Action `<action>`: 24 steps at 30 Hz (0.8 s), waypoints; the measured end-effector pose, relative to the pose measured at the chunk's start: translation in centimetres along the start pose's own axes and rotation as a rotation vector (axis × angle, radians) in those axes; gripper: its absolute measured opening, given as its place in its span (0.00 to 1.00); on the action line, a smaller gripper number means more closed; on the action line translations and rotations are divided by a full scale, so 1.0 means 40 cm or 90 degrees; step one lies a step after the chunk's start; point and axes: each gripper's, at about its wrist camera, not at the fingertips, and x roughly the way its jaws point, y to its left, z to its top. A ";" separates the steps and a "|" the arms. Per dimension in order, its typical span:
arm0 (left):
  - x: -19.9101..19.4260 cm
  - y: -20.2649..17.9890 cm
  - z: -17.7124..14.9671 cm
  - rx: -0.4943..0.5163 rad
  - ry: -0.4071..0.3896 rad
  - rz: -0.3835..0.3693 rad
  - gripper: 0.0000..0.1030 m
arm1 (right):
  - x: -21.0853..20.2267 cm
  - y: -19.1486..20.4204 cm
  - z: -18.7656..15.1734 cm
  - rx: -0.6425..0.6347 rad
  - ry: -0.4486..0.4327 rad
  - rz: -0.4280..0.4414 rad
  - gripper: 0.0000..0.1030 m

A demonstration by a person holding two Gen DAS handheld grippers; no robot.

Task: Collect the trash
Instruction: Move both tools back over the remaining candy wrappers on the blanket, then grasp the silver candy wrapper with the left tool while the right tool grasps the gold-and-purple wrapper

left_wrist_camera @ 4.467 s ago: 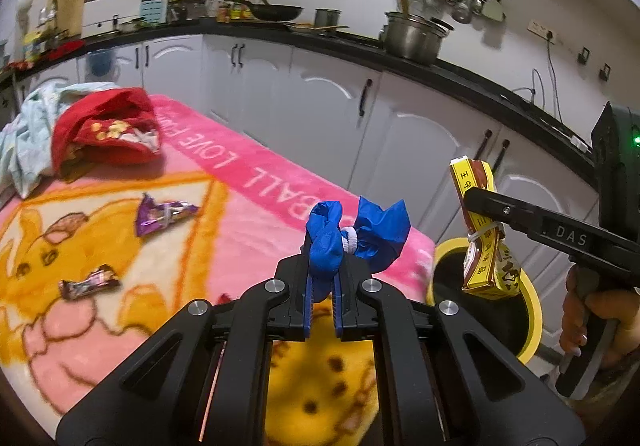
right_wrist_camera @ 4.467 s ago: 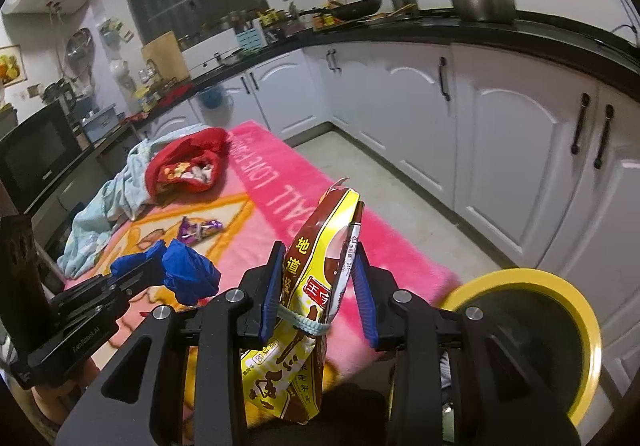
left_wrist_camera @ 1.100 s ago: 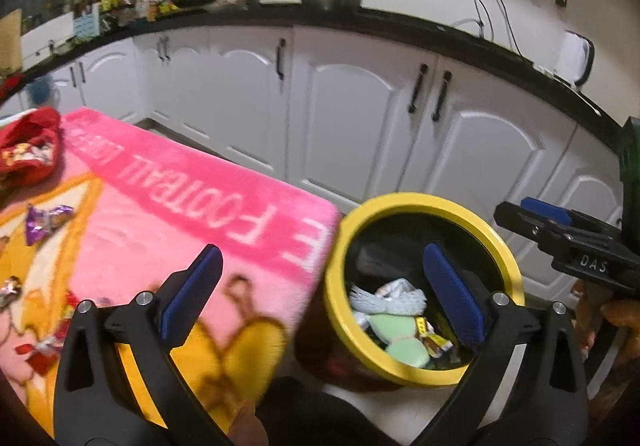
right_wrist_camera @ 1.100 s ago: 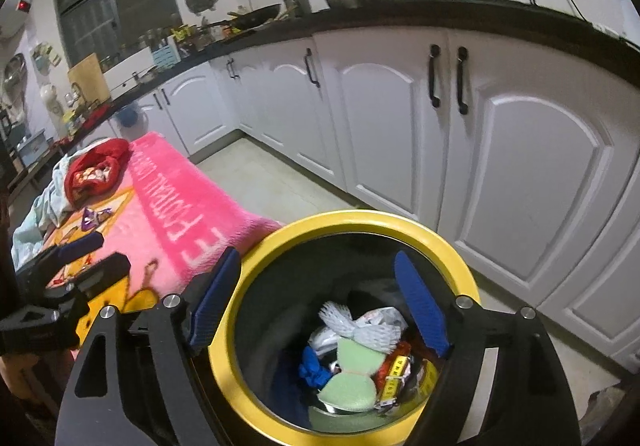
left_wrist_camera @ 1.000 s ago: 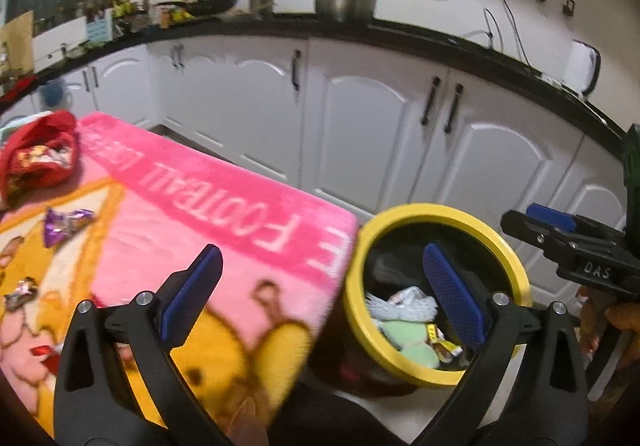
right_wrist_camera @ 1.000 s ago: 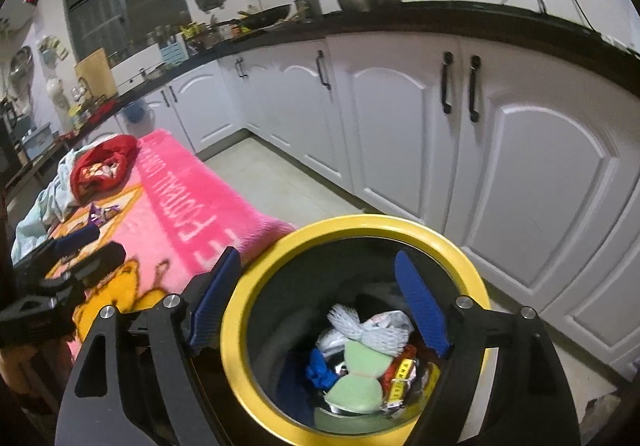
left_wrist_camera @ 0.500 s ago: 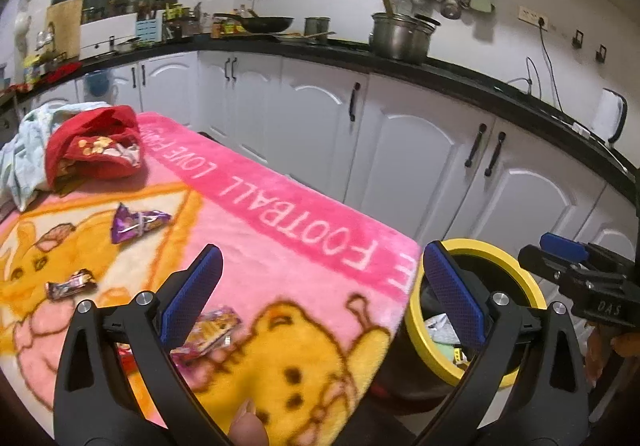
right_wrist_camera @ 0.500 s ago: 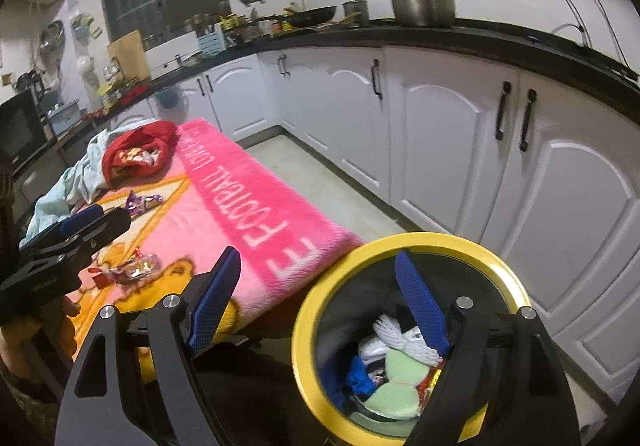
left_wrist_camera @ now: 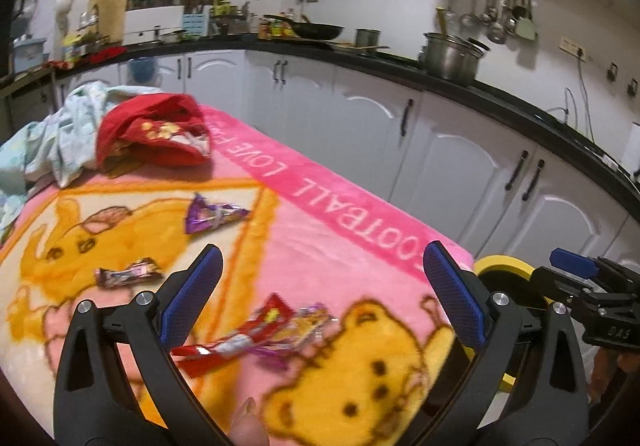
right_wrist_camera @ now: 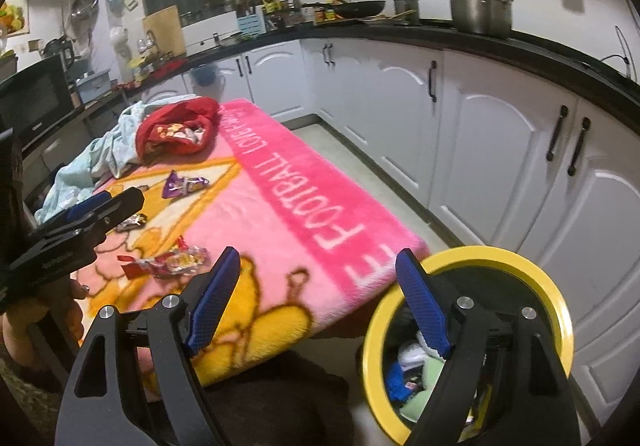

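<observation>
Both grippers, left gripper (left_wrist_camera: pixel 320 298) and right gripper (right_wrist_camera: pixel 320 302), tilted downward, fingers (left_wrist_camera: pixel 192 294) spread

Layout of blanket, wrappers and bin.
Three snack wrappers (left_wrist_camera: pixel 256 338) (left_wrist_camera: pixel 128 273) (left_wrist_camera: pixel 214 217) lie on the blanket (left_wrist_camera: pixel 340 230), nearest to farthest; clothes (left_wrist_camera: pixel 156 133) lie at its far left. The bin (right_wrist_camera: pixel 472 334), holding trash, stands off its near right corner, cabinets (right_wrist_camera: pixel 500 149) behind.
</observation>
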 end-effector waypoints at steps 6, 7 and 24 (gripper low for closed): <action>-0.015 0.086 -0.003 -0.024 -0.006 0.035 0.90 | 0.035 0.060 0.027 -0.009 0.009 0.027 0.75; -0.016 0.095 -0.002 -0.027 -0.006 0.039 0.90 | 0.043 0.074 0.032 -0.011 0.010 0.032 0.75; -0.024 0.294 -0.034 -0.100 0.004 0.109 0.90 | 0.155 0.229 0.052 -0.040 0.047 0.071 0.75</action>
